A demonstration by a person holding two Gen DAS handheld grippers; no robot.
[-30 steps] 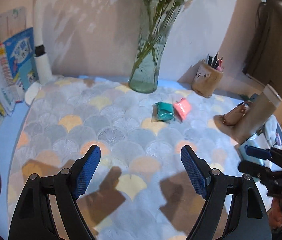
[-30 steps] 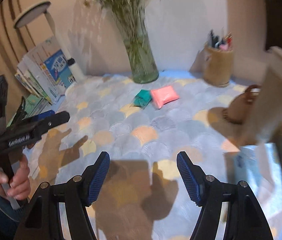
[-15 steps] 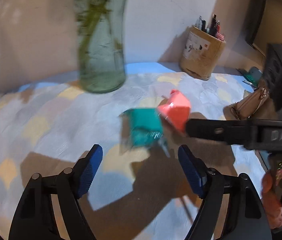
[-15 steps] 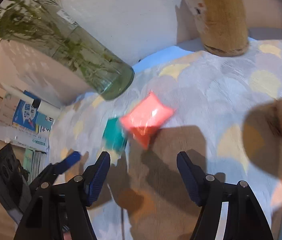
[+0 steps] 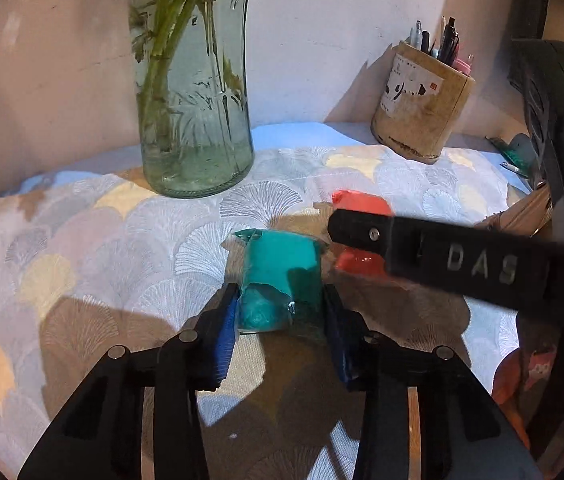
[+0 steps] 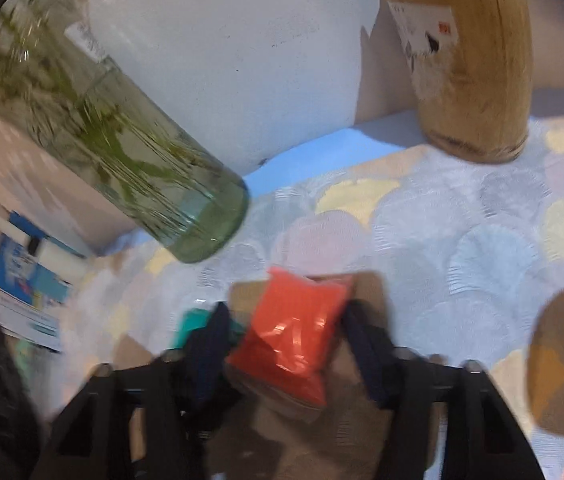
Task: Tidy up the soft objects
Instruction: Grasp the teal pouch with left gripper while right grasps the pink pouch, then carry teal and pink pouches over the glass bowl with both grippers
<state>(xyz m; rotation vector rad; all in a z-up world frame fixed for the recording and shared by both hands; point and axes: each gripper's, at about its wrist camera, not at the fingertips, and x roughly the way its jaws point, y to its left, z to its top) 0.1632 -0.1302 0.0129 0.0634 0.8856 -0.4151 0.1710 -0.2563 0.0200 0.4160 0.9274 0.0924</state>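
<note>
Blurred orange packet (image 6: 296,330), right view.

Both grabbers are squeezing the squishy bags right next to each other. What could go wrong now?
1. The left gripper and right gripper have just been closing on the teal bag and the orange bag, side by side, so they might bump.
2. The bags look like thin plastic; a hard squeeze might burst one.
3. The glass vase stands close behind; a swing while lifting could knock it over.
</note>
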